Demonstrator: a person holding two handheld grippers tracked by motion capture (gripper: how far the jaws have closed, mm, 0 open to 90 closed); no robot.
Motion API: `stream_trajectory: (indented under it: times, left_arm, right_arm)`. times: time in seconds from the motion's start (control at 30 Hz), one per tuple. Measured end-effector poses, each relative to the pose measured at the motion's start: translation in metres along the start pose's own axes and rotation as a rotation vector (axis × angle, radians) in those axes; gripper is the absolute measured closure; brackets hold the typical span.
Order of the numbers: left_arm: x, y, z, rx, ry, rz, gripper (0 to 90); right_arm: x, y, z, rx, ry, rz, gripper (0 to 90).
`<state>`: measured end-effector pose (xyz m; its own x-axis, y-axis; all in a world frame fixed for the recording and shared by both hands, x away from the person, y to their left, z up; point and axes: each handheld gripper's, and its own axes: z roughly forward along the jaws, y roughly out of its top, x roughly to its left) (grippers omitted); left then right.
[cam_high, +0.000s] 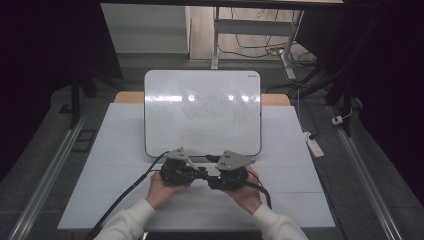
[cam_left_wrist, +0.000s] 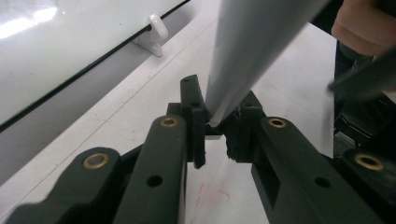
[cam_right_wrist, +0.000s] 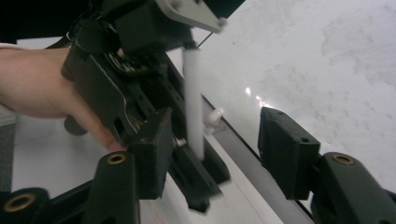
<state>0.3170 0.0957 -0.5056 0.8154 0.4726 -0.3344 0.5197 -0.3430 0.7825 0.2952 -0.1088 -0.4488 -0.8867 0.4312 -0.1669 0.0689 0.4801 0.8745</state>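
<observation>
My left gripper (cam_left_wrist: 215, 125) clamps a white marker (cam_left_wrist: 243, 51); my right gripper (cam_right_wrist: 212, 149) gapes beside the whiteboard (cam_high: 202, 112)

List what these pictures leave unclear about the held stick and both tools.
- White stick: its upper end is cut off by the left gripper view's top edge; motion blur smears it in the right gripper view.
- Left tool and right tool: too small in the high view, their grey plates cover the jaws.
- Whiteboard: glare hides any faint marks.

White paper sheet (cam_high: 125, 165) covers the table; power strip (cam_high: 314, 145) on the floor
</observation>
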Motion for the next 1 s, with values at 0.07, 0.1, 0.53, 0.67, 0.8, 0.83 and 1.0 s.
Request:
stream_trajectory:
  times: [0.07,0.1,0.53,0.67,0.8,0.83,1.0]
  left_arm:
    - [0.0,0.0,0.002,0.0,-0.001,-0.003,78.1]
    - [0.0,0.001,0.003,-0.001,-0.001,-0.005,78.1]
    - [-0.002,0.002,0.009,0.002,0.016,0.005,78.0]
    - [-0.002,0.002,0.011,0.006,0.029,0.001,78.0]
    - [-0.004,0.003,0.009,-0.003,0.036,0.011,78.0]
    - [-0.004,0.003,0.009,-0.011,0.035,0.009,78.0]
    - [-0.005,0.003,0.007,-0.034,0.047,0.023,76.4]
  right_arm:
    - [0.004,0.002,0.004,0.009,-0.005,-0.02,49.4]
    - [0.005,0.003,0.006,0.013,-0.011,-0.025,51.2]
    - [0.014,0.005,0.02,0.048,-0.072,-0.059,79.5]
    - [0.014,0.004,0.023,0.065,-0.079,-0.053,79.1]
    - [0.017,0.003,0.025,0.069,-0.107,-0.073,79.5]
    - [0.018,0.003,0.024,0.061,-0.113,-0.074,79.7]
    - [0.017,0.005,0.02,0.041,-0.12,-0.074,80.1]
